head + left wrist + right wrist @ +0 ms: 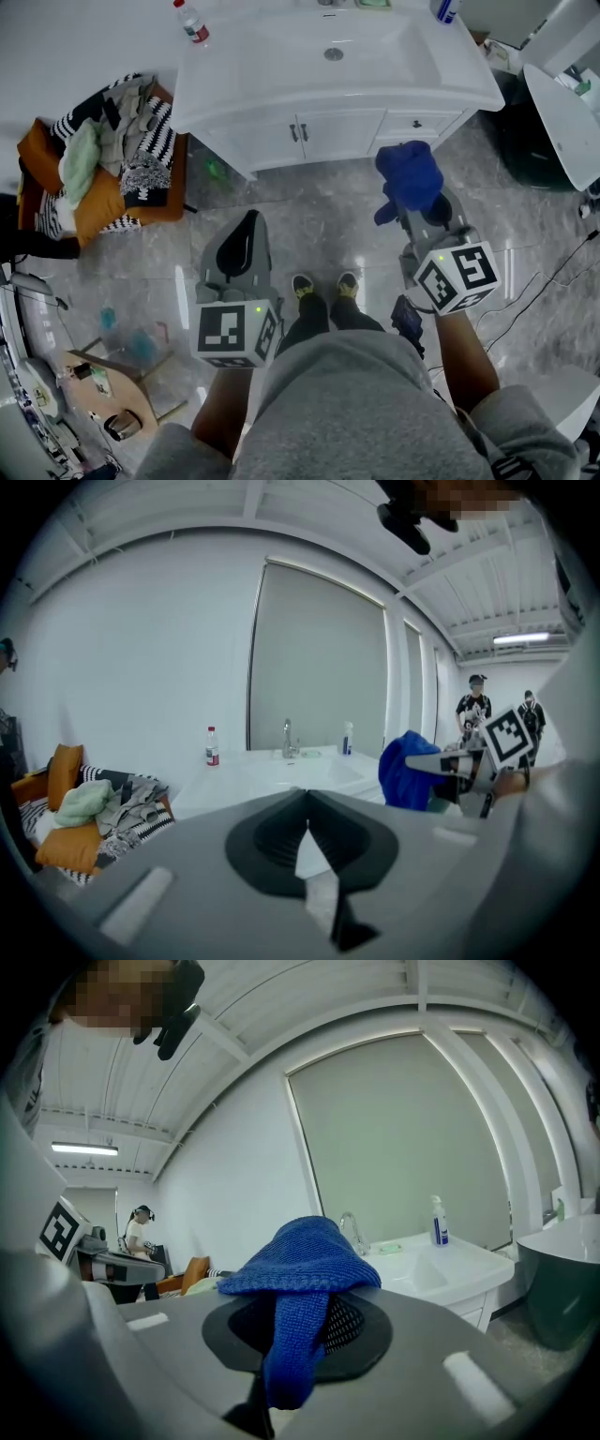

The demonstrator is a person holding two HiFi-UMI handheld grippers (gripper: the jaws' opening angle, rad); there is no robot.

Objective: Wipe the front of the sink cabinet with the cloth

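The right gripper [292, 1340] has its jaws pressed on a blue cloth [302, 1258]. The knitted cloth lies bunched over the jaw tips, and one fold of it hangs down between them. In the head view this cloth [410, 174] is held in the air over the grey floor [309, 211]. It is in front of the right part of the sink cabinet [328, 133] and does not touch it. The left gripper [307, 834] has its jaws pressed together with nothing between them, and it is held to the left of the right gripper, apart from the cabinet. The person's two shoes [323, 282] stand on the floor between the grippers. The cabinet is white, with two doors and a white basin [333, 52] on top. A water bottle [192, 22] stands at the left end of the counter and a spray bottle [438, 1221] at the right end. Left of the cabinet, a pile of clothes [103, 159] lies on an orange seat.
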